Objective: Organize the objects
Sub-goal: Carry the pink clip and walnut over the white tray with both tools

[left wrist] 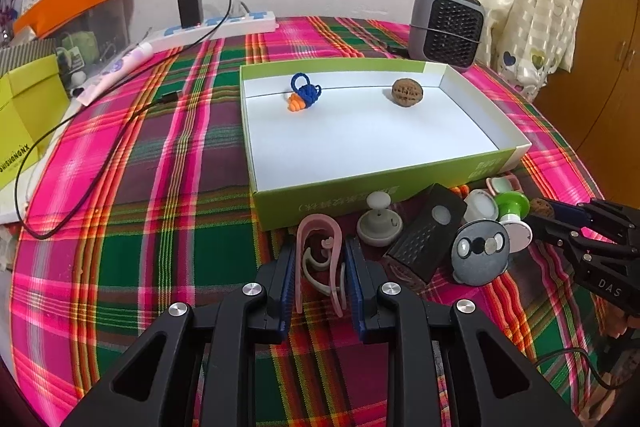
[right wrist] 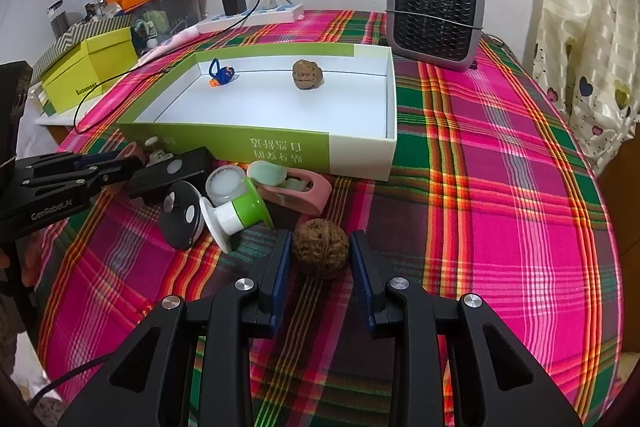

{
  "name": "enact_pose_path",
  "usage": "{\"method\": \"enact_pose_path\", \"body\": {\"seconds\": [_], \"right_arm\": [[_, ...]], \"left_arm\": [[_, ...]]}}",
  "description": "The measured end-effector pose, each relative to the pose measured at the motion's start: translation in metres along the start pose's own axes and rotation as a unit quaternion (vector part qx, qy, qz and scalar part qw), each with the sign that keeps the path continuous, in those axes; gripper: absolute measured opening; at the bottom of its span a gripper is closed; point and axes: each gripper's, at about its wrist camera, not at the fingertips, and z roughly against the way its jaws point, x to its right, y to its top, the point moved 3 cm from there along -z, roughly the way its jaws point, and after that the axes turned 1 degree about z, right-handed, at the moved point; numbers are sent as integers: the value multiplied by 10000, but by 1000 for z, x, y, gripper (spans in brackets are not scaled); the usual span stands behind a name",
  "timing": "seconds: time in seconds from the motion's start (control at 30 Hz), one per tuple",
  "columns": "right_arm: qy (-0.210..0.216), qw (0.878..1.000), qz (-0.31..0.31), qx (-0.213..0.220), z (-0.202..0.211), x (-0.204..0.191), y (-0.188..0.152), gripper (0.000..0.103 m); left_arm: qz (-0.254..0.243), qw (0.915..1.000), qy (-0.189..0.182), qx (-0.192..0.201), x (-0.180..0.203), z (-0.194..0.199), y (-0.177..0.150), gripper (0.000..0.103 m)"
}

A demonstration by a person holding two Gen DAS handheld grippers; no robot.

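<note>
The left gripper [left wrist: 320, 267] is closed on a pink clip [left wrist: 318, 259] that stands on the plaid tablecloth [left wrist: 160, 211] just in front of the tray's near wall. The right gripper [right wrist: 320, 259] sits partly open around a walnut [right wrist: 320, 249] on the cloth, its pads flanking the shell with small gaps showing. Inside the green-and-white tray [left wrist: 360, 183], a blue-and-orange knotted toy [left wrist: 304, 99] and 1 more walnut [left wrist: 407, 91] lie near the far wall, well apart.
</note>
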Motion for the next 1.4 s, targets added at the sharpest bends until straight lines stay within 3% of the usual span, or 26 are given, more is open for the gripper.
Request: {"method": "enact_pose_path", "body": {"seconds": [0.7, 1.4], "right_arm": [[90, 9995, 101, 295, 18, -5, 22, 30], [119, 9987, 343, 369, -2, -11, 77, 30]], "left_arm": [[-74, 9994, -122, 300, 10, 24, 24, 21], [-132, 9989, -261, 378, 19, 6, 69, 21]]}}
